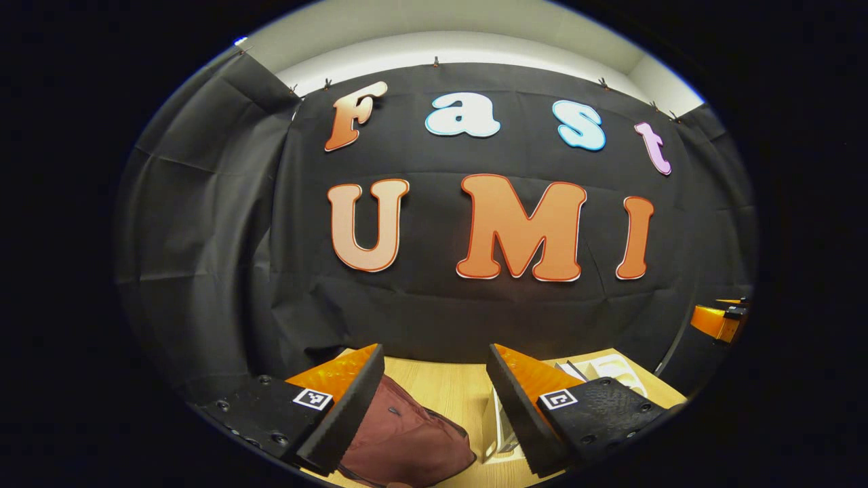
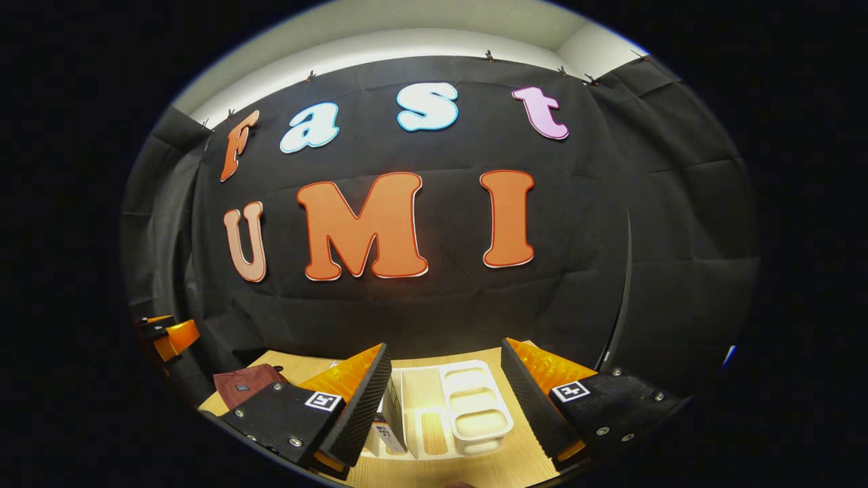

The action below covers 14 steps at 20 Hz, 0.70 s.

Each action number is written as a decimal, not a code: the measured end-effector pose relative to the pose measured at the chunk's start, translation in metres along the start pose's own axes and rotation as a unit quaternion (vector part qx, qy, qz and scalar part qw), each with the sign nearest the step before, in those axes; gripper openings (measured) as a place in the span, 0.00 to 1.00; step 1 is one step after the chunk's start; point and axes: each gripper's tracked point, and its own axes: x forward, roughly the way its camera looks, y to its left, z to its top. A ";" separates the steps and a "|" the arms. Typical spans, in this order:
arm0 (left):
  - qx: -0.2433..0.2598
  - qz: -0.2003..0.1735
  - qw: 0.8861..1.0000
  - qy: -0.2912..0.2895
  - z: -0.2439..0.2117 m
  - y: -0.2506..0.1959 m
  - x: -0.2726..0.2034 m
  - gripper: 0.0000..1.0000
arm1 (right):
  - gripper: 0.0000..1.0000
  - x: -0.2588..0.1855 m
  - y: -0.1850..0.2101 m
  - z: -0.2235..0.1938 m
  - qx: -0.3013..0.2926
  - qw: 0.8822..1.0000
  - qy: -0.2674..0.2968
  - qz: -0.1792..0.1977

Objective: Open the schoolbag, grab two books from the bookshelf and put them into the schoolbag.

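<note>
wooden table (image 2: 502,468) | white bookshelf (image 2: 475,407) beside books (image 2: 390,423) | schoolbag (image 1: 407,440)

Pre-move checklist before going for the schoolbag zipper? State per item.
1. Left tongs open, nothing held: ok.
2. Right tongs open, nothing held: ok.
3. Schoolbag below the left tongs, on the table: ok.
4. Schoolbag open: cannot tell, its zipper is not readable in either view.
5. Bookshelf ahead of the right tongs, with a book standing at its left side: ok.
6. Two books available: cannot tell, the left finger hides part of the shelf.
</note>
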 end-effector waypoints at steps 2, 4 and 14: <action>0.004 0.000 1.000 0.005 -0.004 0.001 0.002 0.95 | 1.00 0.003 -0.001 -0.004 -0.001 1.000 0.004 -0.002; 0.005 -0.001 1.000 0.009 -0.008 0.003 0.004 0.95 | 0.96 0.004 -0.002 -0.007 -0.002 1.000 0.009 -0.004; 0.077 -0.021 0.995 0.065 -0.062 0.013 0.009 0.95 | 0.96 0.005 0.000 -0.034 -0.009 0.999 0.042 -0.019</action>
